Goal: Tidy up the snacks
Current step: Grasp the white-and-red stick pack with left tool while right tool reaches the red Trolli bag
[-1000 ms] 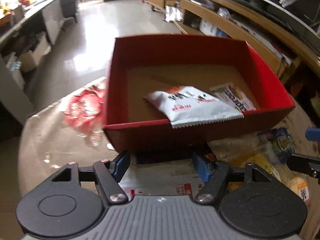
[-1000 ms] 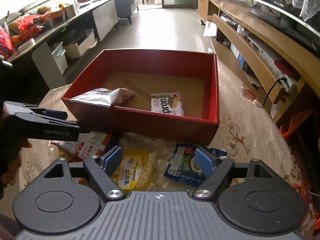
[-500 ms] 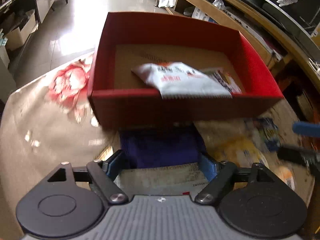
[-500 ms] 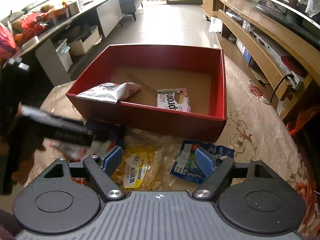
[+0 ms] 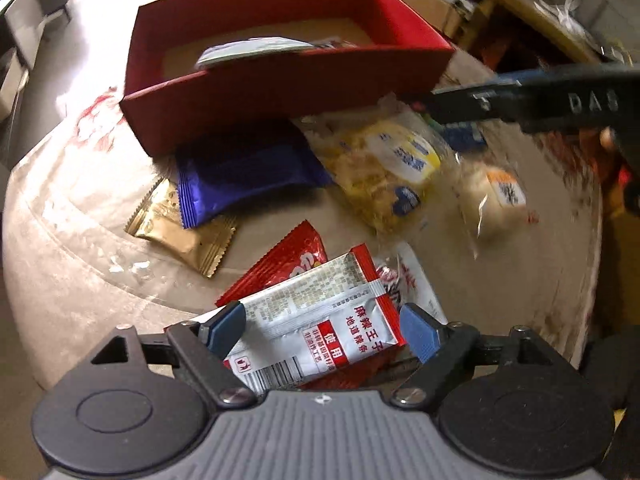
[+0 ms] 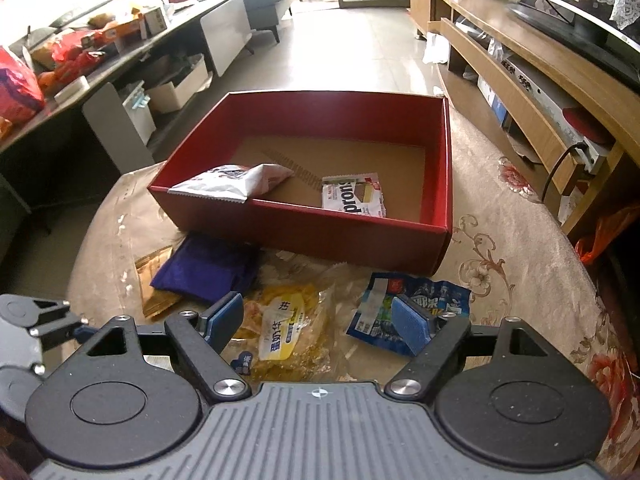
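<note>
Sorting so far: two packets lie in the red box (image 6: pixel 436 184), a white bag (image 6: pixel 236 180) against its near wall and a flat white packet (image 6: pixel 354 198) on its floor.
Left on the surface (image 6: pixel 520 256): a purple packet (image 6: pixel 204 268) over a gold one (image 5: pixel 184 236) just beside the box, a yellow bag (image 6: pixel 288 328), a blue packet (image 6: pixel 416 296), a pale clear bag (image 5: pixel 496 196), and a red-and-silver sachet (image 5: pixel 320 320) lying on more red and white wrappers.
Left gripper (image 5: pixel 322 330): jaws opening, tilted steeply down over the sachet, which sits between them; the pads do not seem to press it.
Right gripper (image 6: pixel 318 322): jaws spread and released, hovering over the yellow bag and the blue packet, gripping nothing.
Progress: early, I judge; most snacks are outside the box.
Next likely pick: the sachet, by the left.
</note>
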The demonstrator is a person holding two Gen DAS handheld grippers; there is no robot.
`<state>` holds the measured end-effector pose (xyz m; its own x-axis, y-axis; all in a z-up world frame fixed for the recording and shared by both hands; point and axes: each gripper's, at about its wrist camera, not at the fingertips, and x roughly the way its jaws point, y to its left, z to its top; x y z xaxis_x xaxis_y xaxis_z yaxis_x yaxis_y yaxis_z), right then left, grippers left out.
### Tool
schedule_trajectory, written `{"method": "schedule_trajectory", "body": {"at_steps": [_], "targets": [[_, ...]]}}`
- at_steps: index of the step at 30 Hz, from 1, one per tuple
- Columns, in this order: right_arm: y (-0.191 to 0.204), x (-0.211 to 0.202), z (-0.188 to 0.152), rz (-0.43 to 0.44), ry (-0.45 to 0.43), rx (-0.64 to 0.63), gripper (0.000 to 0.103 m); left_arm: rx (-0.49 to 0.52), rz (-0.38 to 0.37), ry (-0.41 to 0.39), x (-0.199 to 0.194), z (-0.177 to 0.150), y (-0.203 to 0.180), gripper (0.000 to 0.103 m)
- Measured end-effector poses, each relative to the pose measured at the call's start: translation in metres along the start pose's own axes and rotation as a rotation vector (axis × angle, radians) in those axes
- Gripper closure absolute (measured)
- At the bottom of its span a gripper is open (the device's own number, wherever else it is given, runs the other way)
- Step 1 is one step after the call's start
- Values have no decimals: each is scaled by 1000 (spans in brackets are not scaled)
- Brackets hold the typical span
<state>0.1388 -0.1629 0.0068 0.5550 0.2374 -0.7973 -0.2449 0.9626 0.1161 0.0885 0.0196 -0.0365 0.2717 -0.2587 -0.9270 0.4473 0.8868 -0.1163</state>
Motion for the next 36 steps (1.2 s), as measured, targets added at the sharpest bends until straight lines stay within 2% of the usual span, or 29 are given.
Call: {"method": "schedule_trajectory", "body": {"at_steps": [5,10,15,17,19,22,23,24,25,26,29,31,32,33,36], "targets": [[5,0,-4,4,8,-15,17,224,71,59,-2,3,-9,17],[7,0,-16,-11,36,-23,17,393,73,95,-7,-1,-12,17],[16,4,-30,-13,85,-24,17,613,95,147,-2,-6,-16,17],[22,5,-35,-8,97,-37,17,662,84,161,2,-4,-15,16],[27,7,-37,-3,112,-42,17,604,65,153,4,0,-8,15],[38,13,-35,11,131,-64,17,358,-3,92,1,4,15,15],[42,15,-34,19,132,-79,17,245,-16,61,-2,3,27,15],[45,16,-33,26,130,-94,17,183,-18,35,-2,4,36,15],[49,16,-31,33,128,-107,17,188,-13,17,-6,1,38,15],[51,17,-30,40,128,-113,17,245,10,16,-9,0,33,15],[53,15,-28,47,126,-116,17,518,140,58,-12,-8,9,15],[53,13,-31,49,125,-117,17,606,149,80,-11,-10,-3,15],[52,11,-32,48,124,-116,17,575,129,83,-12,-7,-4,15],[52,10,-32,47,123,-115,17,488,94,94,-11,-2,-1,15],[46,7,-31,48,117,-101,17,79,-20,100,-5,6,24,15]]}}
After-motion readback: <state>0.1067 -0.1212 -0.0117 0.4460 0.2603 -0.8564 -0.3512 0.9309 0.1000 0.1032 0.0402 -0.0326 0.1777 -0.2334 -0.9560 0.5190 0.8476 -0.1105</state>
